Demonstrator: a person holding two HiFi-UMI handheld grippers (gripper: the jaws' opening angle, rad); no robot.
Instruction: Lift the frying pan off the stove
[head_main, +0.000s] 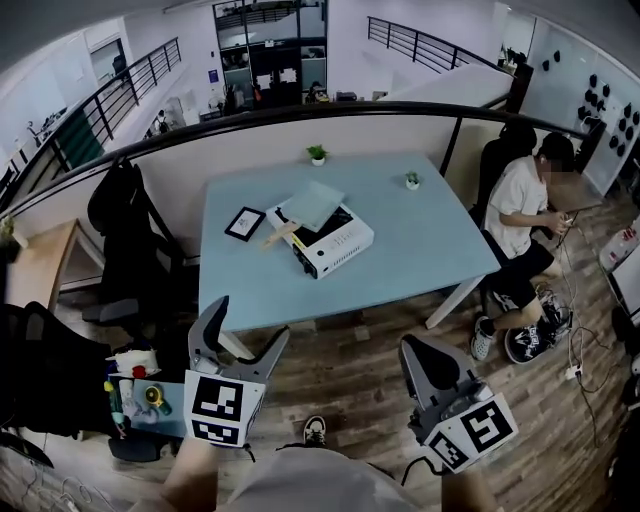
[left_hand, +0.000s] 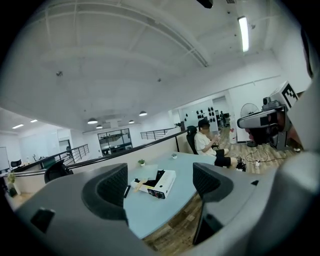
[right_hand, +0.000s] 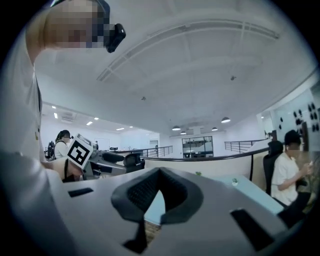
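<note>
The pan (head_main: 312, 205) is seen on the stove (head_main: 340, 243), well apart from the spread, empty left gripper (head_main: 250, 320) and the right gripper (head_main: 418, 350) clenched on nothing; if gripped far out along its handle, it could be tipped.

Light blue table (head_main: 420, 240) stands on wood floor (head_main: 350, 370). Two small potted plants (head_main: 317, 153) (head_main: 412, 180) sit near its far edge, black frame (head_main: 245, 223) lies flat toward its left side. Person in white shirt (head_main: 520, 215) sits right of table. Black office chair (head_main: 125, 230) stands left.
</note>
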